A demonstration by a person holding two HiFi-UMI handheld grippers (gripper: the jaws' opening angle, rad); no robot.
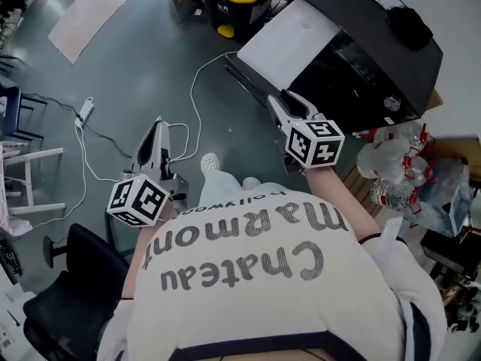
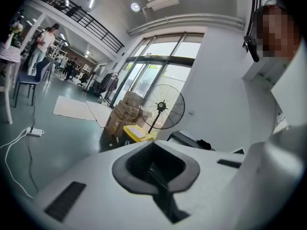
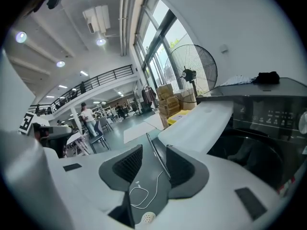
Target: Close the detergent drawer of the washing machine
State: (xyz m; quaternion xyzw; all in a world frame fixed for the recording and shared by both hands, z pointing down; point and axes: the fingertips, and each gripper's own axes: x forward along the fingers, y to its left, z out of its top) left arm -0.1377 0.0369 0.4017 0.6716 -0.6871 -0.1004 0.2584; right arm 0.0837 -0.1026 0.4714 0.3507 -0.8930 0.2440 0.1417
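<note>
The washing machine (image 1: 353, 81) stands far on the right, with a white panel (image 1: 289, 40) on its left. Its detergent drawer is somewhere on the dark front (too dark for me to pick out). The right gripper (image 1: 282, 100) is near the machine, jaws wide apart, holding nothing. The left gripper (image 1: 155, 126) is well to the left over the floor, jaws squeezed together, empty. A white cable (image 1: 193, 89) lies on the floor between them.

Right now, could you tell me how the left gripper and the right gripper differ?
The left gripper has its fingers shut together, while the right gripper holds its fingers apart. In the head view the left gripper is out over the floor, whereas the right gripper is close beside the washing machine. Both hold nothing.
</note>
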